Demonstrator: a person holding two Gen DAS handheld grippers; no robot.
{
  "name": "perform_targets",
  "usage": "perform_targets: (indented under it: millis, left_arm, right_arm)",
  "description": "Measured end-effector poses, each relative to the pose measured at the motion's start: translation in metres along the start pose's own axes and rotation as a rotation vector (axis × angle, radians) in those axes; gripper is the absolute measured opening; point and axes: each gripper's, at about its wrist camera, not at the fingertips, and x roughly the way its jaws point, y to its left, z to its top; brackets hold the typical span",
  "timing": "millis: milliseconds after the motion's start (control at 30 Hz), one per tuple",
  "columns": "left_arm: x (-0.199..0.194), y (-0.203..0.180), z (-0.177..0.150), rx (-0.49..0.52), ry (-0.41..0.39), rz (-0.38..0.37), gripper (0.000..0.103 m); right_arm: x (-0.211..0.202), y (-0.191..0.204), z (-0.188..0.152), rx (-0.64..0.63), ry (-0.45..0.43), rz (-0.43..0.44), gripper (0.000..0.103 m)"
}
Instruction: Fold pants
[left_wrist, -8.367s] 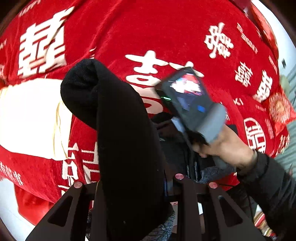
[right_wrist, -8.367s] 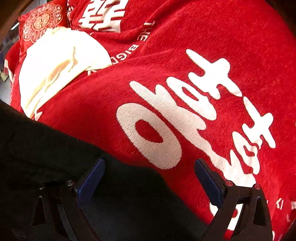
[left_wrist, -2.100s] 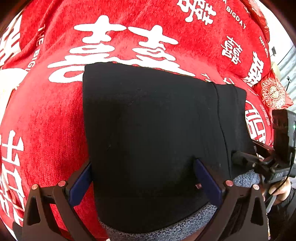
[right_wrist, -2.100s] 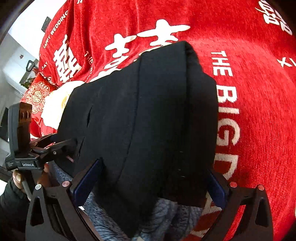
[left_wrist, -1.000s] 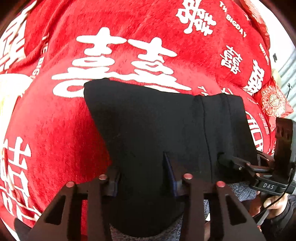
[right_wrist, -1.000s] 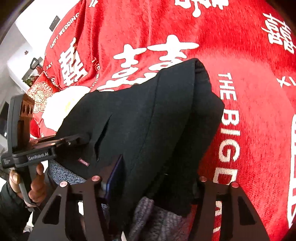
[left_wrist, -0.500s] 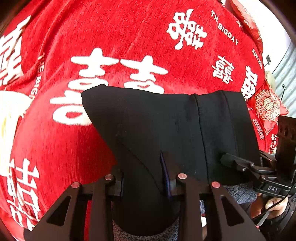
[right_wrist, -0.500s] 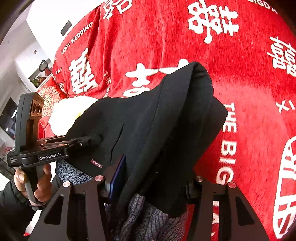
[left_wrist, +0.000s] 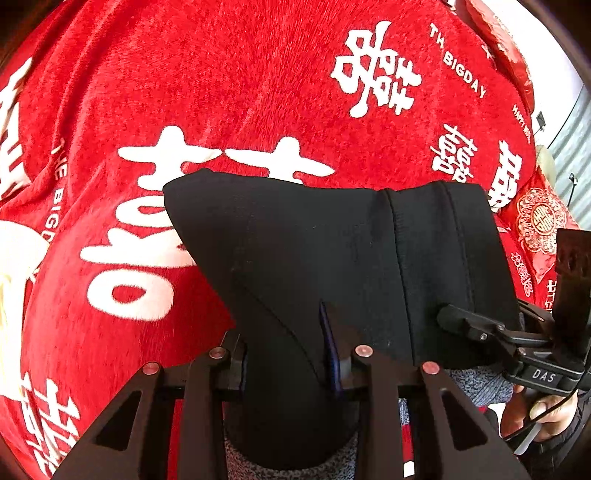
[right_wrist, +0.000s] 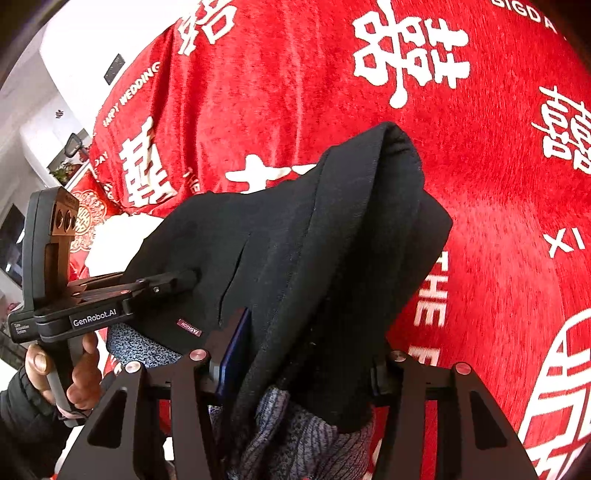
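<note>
The black pants are folded into a thick bundle and held up off the red blanket, which is printed with large white characters and small English words. Both grippers carry the bundle from its near edge, where a speckled grey lining shows at the bottom of each view.

In the left wrist view, the left gripper is clamped on the near corner of the bundle: the fabric bunches between its two fingers and fills the gap, with the blue pad of the right finger pressed against the cloth. From there the pants fan out toward a pointed far corner above the blanket and toward a seamed edge on the right.

In the right wrist view, the right gripper is closed on another part of the same edge (a thicker wad, so its fingers stand further apart), and the dark cloth rises from it in a rounded fold. A small label is sewn to the fabric just beside the blue pad.

Each camera catches the other tool: the right gripper's fingers reach into the pants at the right side of the left view, and the left gripper, held by a person's hand in a dark sleeve, grips the cloth at the left of the right view. A red cushion with a round white emblem lies at the blanket's edge
</note>
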Motion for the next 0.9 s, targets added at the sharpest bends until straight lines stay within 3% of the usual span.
perform_targets:
  millis: [467, 800, 900]
  left_arm:
    - [0.046, 0.009, 0.056, -0.013, 0.025, 0.001, 0.033]
    - [0.088, 0.024, 0.048, -0.046, 0.105, 0.015, 0.034]
    - [0.078, 0.019, 0.052, -0.035, 0.088, 0.012, 0.033]
  right_arm:
    - [0.038, -0.035, 0.052, 0.040, 0.034, -0.011, 0.054]
    - [0.074, -0.059, 0.045, 0.103, 0.106, -0.018, 0.054]
    - [0.068, -0.054, 0.048, 0.095, 0.094, -0.015, 0.054]
